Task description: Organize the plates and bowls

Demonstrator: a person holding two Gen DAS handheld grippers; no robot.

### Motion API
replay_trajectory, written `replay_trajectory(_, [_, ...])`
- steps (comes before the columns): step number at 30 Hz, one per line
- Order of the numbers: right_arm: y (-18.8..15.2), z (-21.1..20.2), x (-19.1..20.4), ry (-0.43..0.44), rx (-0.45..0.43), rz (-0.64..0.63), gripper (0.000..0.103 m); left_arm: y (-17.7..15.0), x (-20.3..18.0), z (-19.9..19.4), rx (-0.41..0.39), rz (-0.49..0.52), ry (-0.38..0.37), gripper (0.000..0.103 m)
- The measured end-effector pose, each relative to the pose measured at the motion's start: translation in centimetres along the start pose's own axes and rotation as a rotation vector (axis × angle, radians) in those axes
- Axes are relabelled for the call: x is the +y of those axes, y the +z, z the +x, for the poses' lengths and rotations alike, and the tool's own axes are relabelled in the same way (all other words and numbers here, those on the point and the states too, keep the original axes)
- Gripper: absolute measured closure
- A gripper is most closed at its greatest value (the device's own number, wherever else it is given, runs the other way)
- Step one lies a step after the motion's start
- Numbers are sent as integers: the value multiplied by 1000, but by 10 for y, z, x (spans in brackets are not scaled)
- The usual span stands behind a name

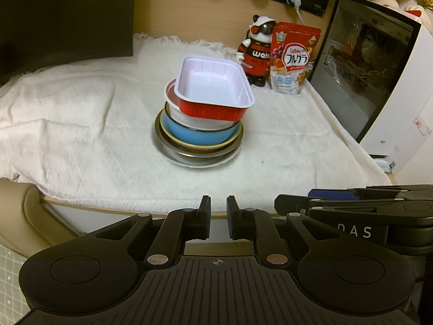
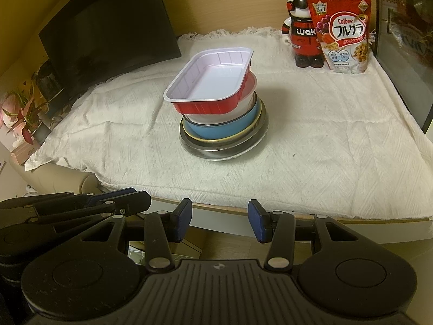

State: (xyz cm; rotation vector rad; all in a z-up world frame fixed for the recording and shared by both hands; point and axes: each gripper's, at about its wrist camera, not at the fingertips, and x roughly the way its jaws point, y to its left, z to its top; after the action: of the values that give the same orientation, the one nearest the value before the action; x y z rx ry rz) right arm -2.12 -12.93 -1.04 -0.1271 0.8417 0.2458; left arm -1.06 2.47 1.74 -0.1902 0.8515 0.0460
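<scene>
The stack sits in the middle of the white cloth (image 2: 297,168) that covers the surface: a red rectangular tray (image 2: 209,84) with a white inside lies on top, tilted and overhanging to one side, resting on a white bowl (image 2: 245,103). Below that comes a blue bowl (image 2: 224,130), then a gold-rimmed dish (image 2: 259,124), then a metal plate (image 2: 216,149) at the bottom. The round pieces nest fairly well; the tray does not sit square on them.

I judge that the stacking is either just done or about to be undone, since nothing is in my grip. My left hand-held gripper (image 1: 218,216) hangs at the near edge of the surface with its jaws almost together and nothing between them. My right hand-held gripper (image 2: 220,220) is just beside it, jaws partly apart and also empty. Both are well apart from the stack.

If the tray is to be straightened or lifted off, I think the next move calls for reaching forward, spreading the jaws over its thin rim on the overhanging side, and raising it level so the bowls below do not shift.

Behind the stack stand a panda figure (image 2: 300,27) and a cereal bag (image 2: 343,29).
</scene>
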Motion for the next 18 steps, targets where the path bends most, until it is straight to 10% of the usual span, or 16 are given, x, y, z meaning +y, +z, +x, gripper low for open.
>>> replay_trajectory(18, [-2,0,3,-3,-1,4,57,-2,-3,-2,1,4,-9,88])
